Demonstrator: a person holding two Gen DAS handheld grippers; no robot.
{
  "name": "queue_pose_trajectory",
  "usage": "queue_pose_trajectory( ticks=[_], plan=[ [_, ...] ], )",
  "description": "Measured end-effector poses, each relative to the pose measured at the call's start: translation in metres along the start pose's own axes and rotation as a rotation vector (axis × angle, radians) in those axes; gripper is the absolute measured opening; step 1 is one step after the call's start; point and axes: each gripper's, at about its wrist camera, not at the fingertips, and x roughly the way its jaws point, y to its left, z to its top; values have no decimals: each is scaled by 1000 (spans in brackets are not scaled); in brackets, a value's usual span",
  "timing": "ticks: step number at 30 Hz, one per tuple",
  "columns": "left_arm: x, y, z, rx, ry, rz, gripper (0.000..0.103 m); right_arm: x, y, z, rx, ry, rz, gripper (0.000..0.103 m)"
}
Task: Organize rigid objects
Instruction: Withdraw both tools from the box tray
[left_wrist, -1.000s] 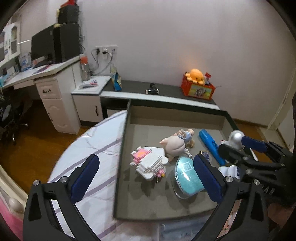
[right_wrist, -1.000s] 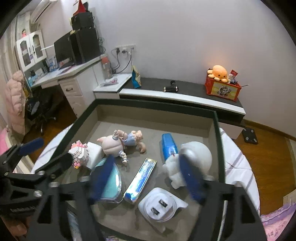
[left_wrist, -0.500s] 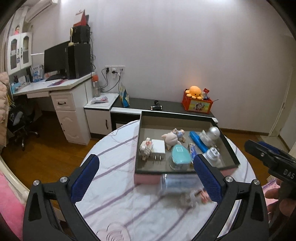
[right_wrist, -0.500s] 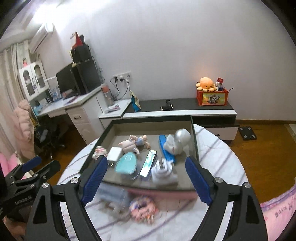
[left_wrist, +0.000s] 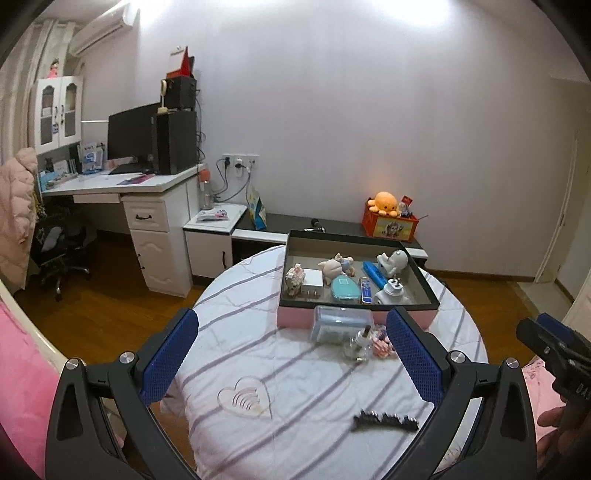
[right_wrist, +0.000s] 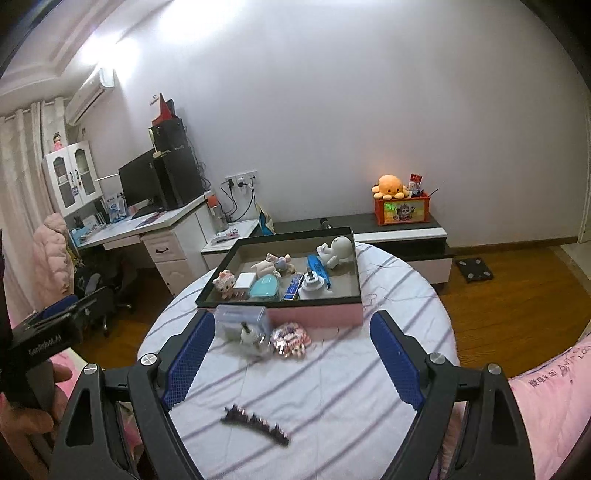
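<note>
Above the round table, both grippers have drawn well back from the tray, empty.

Across the last second the views went from close over the tray's contents to the whole table (left_wrist: 258, 369), so a placement looks finished and the next pick is open. Left gripper (left_wrist: 291, 363) and right gripper (right_wrist: 291, 360) both stand spread wide, pinching nothing. At centre frame the tray (left_wrist: 354, 319) holds a block-built figure (left_wrist: 294, 279), white charger (left_wrist: 313, 279), pig toy (left_wrist: 332, 266), teal case (left_wrist: 345, 288), blue bar (left_wrist: 373, 273), white figure (left_wrist: 393, 261) and white plug adapter (left_wrist: 392, 293). Still outside it, just below its pink front wall, are a clear box (left_wrist: 341, 326), small glass bottle (left_wrist: 357, 347) and pink item (left_wrist: 382, 345); a dark hair clip (left_wrist: 386, 421) lies lower, nearest the grippers.
</note>
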Motion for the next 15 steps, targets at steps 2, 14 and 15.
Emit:
queue_pose_trajectory(
  ticks=[2, 14, 15],
  plan=[
    [-15, 2, -7, -5, -8, 8, 103, -10, 2, -6, -7, -6, -1, 87],
    [-52, 1, -46, 12, 18, 37, 103, -31, 18, -30, -46, 21, 30, 87],
    [-54, 0, -45, 12, 16, 37, 103, -31, 19, -29, -50, 21, 34, 87]
  ],
)
